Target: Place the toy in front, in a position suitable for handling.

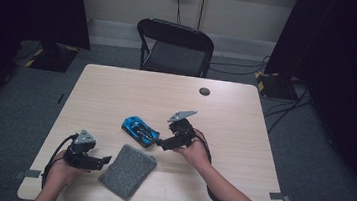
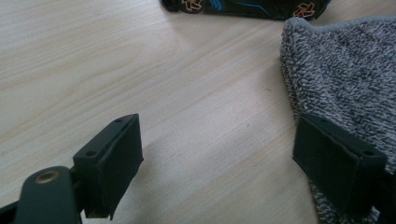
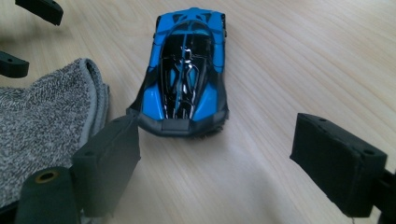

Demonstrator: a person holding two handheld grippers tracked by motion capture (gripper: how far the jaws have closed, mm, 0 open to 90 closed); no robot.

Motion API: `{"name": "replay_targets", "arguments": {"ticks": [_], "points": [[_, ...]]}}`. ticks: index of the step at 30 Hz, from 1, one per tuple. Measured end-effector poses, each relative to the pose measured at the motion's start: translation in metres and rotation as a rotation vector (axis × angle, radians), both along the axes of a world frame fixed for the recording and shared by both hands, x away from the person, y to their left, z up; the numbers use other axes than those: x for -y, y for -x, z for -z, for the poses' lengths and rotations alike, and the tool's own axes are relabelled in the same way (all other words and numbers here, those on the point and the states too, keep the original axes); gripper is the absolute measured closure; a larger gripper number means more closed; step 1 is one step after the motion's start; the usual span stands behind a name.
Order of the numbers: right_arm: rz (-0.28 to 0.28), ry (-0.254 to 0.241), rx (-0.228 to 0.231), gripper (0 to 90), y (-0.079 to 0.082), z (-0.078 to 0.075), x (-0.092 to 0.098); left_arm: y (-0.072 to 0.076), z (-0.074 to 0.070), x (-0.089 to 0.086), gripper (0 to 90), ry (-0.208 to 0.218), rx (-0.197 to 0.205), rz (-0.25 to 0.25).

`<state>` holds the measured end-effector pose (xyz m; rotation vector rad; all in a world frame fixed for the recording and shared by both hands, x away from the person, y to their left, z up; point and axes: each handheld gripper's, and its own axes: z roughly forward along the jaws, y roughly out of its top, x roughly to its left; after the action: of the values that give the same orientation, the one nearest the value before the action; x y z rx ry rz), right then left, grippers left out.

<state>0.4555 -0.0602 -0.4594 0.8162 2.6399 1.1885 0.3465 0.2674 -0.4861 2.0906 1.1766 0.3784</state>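
The left claw [image 1: 106, 160] is sitting nearest the near edge of the tabletop [image 1: 117, 89], held low in the person's left hand [image 1: 61, 171], and its jaws are standing wide with nothing between them. In the left gripper view one pad is hanging over bare wood while the other is hovering over the edge of the grey cloth [image 2: 343, 74]; I cannot tell whether that pad is touching the cloth. The folded grey cloth [image 1: 128, 170] is lying flat just to the right of that claw, its far corner lying close to the blue toy car [image 1: 139, 130].

The blue toy car is resting on its wheels near the middle of the tabletop, angled across it. To its right, the right claw [image 1: 160, 142] is pointing at the car from close by, gripped in the person's right hand [image 1: 193, 152]. In the right gripper view its jaws are gaping wide, and the blue toy car [image 3: 184, 74] is sitting just beyond the pads, one end facing the camera, not touched by either.

Beyond the table, a black folding chair [image 1: 174, 47] is standing against its far side.
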Motion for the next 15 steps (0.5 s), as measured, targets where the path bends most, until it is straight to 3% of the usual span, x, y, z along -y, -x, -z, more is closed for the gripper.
{"name": "replay_targets", "arguments": {"ticks": [8, 15], "points": [[-0.036, -0.016, 0.011, 14.6, 0.001, -0.003, -0.02, 0.0, -0.001, -0.001, 15.5, -0.002, -0.001, 0.004], [-0.032, 0.021, 0.02, 14.7, -0.002, 0.005, -0.037, 0.0, 0.0, 0.0, 15.8, 0.002, -0.003, 0.002]]}}
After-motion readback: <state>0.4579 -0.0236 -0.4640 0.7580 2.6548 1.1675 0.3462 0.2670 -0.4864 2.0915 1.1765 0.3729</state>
